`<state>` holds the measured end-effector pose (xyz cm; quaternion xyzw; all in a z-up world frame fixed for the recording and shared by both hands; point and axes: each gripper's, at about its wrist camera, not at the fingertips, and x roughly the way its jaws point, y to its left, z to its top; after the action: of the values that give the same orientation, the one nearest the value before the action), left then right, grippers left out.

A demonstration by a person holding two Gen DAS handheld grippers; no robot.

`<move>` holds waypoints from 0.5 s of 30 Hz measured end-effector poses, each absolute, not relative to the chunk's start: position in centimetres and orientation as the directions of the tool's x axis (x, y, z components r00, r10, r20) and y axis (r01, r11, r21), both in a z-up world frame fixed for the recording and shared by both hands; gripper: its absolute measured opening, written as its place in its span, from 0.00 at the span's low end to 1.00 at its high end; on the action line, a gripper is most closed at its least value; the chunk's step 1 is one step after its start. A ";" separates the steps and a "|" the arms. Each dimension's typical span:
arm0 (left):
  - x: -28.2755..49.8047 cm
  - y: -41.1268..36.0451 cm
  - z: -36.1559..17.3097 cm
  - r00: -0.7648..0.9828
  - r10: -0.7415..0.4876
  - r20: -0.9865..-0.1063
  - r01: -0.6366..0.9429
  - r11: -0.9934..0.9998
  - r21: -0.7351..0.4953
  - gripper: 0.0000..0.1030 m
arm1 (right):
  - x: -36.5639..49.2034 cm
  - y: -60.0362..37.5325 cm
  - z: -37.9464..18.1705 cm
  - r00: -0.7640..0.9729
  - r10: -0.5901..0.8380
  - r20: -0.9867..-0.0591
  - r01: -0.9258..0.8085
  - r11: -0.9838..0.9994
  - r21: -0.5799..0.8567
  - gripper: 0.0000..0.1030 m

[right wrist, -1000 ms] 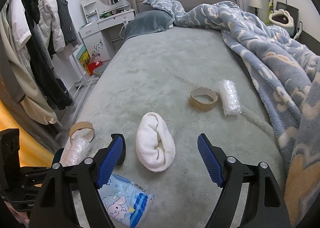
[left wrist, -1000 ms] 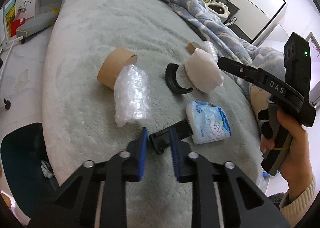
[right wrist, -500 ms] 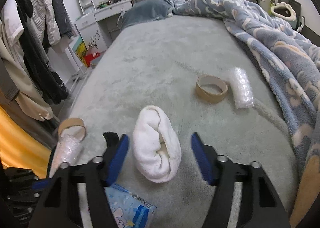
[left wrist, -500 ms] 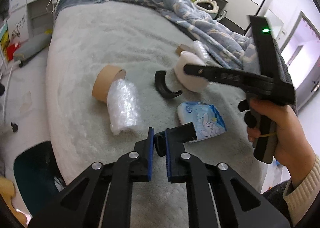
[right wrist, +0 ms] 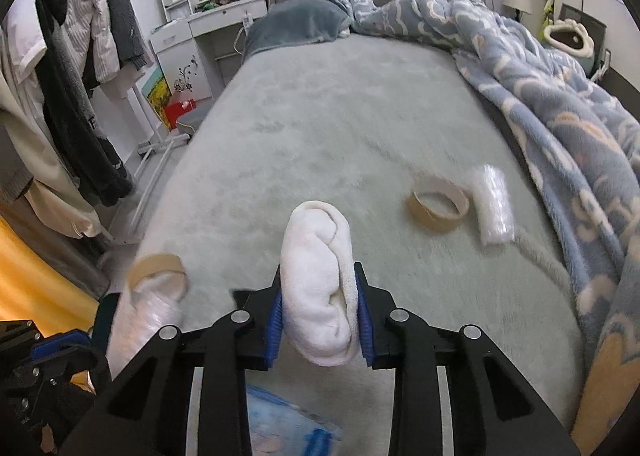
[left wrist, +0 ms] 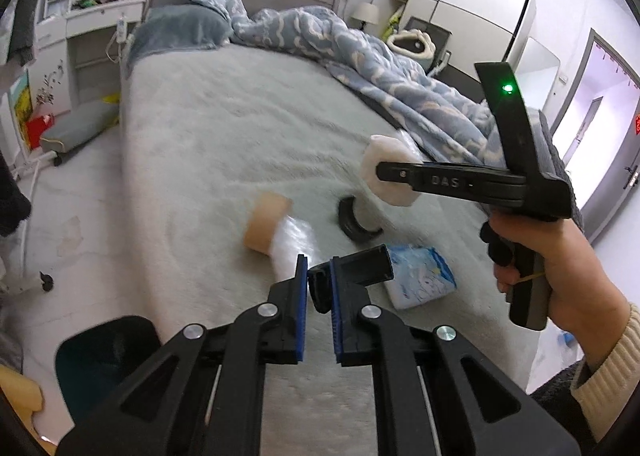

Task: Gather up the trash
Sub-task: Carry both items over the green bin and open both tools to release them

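My left gripper [left wrist: 319,288] is shut on a black plastic piece [left wrist: 356,266] and holds it above the bed. My right gripper [right wrist: 319,312] is shut on a rolled white towel [right wrist: 316,276], lifted off the bed; the towel also shows in the left wrist view [left wrist: 384,179]. On the grey bed lie a cardboard tape roll [left wrist: 264,221] with a bubble-wrap bundle [left wrist: 294,248], a black curved piece [left wrist: 354,221], a blue tissue pack [left wrist: 420,276], a second tape roll [right wrist: 438,205] and a second bubble-wrap bundle [right wrist: 494,209].
A blue patterned blanket [right wrist: 560,103] covers the bed's right side. A grey pillow [right wrist: 296,27] lies at the headboard. Clothes hang on a rack [right wrist: 80,75] left of the bed. A dark bin [left wrist: 104,360] stands on the floor by the bed's near edge.
My right gripper closed on the white towel and lifted it. My left gripper closed on the black plastic piece and raised it off the bed.
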<state>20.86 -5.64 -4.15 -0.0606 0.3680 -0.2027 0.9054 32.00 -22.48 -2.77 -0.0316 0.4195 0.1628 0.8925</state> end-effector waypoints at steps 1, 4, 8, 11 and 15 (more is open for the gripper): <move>20.8 -5.2 -3.8 0.659 -0.404 -0.634 0.319 0.914 -0.251 0.11 | 31.9 -22.2 -2.5 0.598 0.267 -0.756 -0.321 0.944 0.080 0.30; 20.6 -4.0 -3.0 0.682 -0.391 -0.619 0.310 0.920 -0.239 0.11 | 31.8 -20.9 -1.4 0.604 0.285 -0.744 -0.337 0.938 0.086 0.30; 20.4 -2.1 -2.3 0.707 -0.371 -0.602 0.290 0.928 -0.232 0.11 | 31.7 -19.4 -0.6 0.607 0.302 -0.735 -0.355 0.931 0.090 0.30; 20.3 -0.6 -1.8 0.724 -0.354 -0.592 0.271 0.935 -0.228 0.11 | 31.6 -18.1 0.0 0.604 0.326 -0.727 -0.371 0.923 0.105 0.30; 19.9 1.4 -1.5 0.738 -0.328 -0.590 0.240 0.944 -0.225 0.11 | 31.6 -16.0 0.8 0.594 0.361 -0.719 -0.398 0.909 0.127 0.30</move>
<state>19.94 1.45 -1.46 -0.0671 0.3284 -0.1529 0.9297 31.57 -15.99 0.77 -0.0236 0.3975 0.2125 0.8923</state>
